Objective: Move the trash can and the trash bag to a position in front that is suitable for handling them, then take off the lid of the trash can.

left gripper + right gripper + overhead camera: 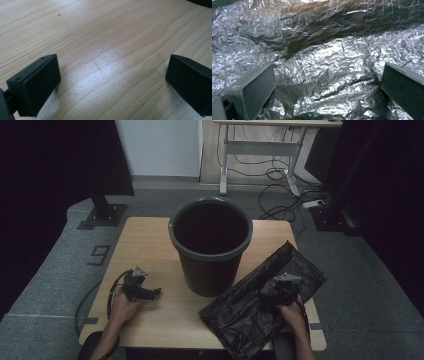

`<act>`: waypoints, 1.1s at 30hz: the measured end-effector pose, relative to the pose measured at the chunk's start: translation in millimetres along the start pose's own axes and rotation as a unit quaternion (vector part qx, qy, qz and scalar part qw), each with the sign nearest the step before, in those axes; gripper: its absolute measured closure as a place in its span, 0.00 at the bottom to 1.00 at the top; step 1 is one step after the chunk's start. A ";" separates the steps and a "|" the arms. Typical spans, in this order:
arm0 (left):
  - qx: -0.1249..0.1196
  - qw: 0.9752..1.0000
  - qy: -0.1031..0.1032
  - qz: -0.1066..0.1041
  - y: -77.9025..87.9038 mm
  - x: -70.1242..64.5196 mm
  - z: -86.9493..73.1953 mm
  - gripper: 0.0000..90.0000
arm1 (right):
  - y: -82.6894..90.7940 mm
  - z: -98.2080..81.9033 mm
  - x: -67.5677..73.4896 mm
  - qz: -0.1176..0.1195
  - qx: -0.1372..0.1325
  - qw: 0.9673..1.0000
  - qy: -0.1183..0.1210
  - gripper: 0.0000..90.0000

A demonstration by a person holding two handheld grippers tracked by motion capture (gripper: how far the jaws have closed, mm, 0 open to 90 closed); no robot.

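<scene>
A crumpled black bin bag [262, 297] lies flat on the wooden table [150, 237], at about four o'clock from the table's middle, stretching from the near edge up toward the right-hand corner. Its near end hangs slightly over the table's front edge. In the right gripper view the bag's wrinkled, shiny plastic [324, 57] spreads beneath the jaws.

The right gripper [270, 292] hovers over the middle of the bag, its jaws spread wide apart with nothing between them but the plastic below; whether they touch it cannot be told.

At about ten o'clock from the bag, just beside its upper edge, a dark grey plastic bin [210, 245] stands upright at the table's centre, its mouth open.

The left gripper [152, 293] sits at eight o'clock from the bin, near the front left of the table, pointing toward the bin. Its jaws are also wide apart, with bare wood [107, 50] between them.

Cables [280, 190] trail over the grey carpet at twelve o'clock, beneath a desk [260, 145].
</scene>
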State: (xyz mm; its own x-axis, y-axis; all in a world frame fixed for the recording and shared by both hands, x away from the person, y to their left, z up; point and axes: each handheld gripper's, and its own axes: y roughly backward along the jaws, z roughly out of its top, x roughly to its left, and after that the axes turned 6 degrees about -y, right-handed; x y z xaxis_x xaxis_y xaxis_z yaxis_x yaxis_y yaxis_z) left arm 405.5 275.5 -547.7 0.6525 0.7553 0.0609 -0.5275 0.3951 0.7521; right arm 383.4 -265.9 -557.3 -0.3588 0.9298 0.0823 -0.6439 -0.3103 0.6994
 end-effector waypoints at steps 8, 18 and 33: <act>0.001 1.000 0.003 0.000 -1.6 1.3 1.9 0.00 | 0.1 -0.1 0.2 0.002 0.000 1.000 0.003 0.00; 0.044 0.999 -0.006 -0.003 0.3 1.2 14.0 0.01 | 0.4 -0.4 0.8 0.004 0.001 1.000 0.004 0.00; 0.036 0.998 0.001 -0.046 14.6 7.9 41.9 0.01 | 0.5 -0.6 1.1 0.004 0.000 1.000 0.004 0.00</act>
State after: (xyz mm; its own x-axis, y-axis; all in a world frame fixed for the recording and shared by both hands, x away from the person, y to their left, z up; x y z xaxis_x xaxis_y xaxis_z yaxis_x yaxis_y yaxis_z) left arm 425.8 265.3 -508.8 0.6955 0.7184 -0.0119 -0.4249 0.4246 0.7995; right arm 382.2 -265.1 -557.3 -0.3700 0.9254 0.0819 -0.6405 -0.3179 0.6990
